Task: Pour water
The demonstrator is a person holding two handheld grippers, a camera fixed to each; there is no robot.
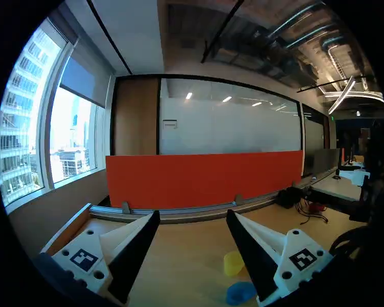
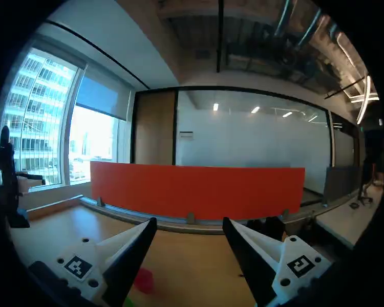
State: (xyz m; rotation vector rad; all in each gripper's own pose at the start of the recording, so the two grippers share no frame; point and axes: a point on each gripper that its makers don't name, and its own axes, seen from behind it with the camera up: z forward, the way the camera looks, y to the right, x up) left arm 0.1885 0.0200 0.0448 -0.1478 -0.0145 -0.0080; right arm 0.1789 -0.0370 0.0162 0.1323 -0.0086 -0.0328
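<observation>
The left gripper (image 1: 192, 212) is held above a light wooden table (image 1: 192, 256) with its fingers spread wide and nothing between them. Low beside its right-hand finger sit a small yellow plastic cup (image 1: 233, 262) and, nearer the camera, a blue plastic cup (image 1: 240, 292), close together and well short of the table's far edge, where an orange divider panel (image 1: 202, 179) stands. The right gripper (image 2: 189, 220) is likewise wide open and empty. A pinkish-red plastic cup (image 2: 144, 280) shows just beside its left-hand finger. Whether any of the cups holds water cannot be told.

Nothing is grasped yet, so pouring looks not to have begun. The risks lie in the approach. The cups look light, so a finger coming down off-centre could knock one over or push it into its neighbour. The yellow and blue cups stand so close that closing on one may catch the other. A weak pinch on a smooth wall could slip mid-tilt and spill onto the table, near the black cables (image 1: 310, 210) at the far right edge.
</observation>
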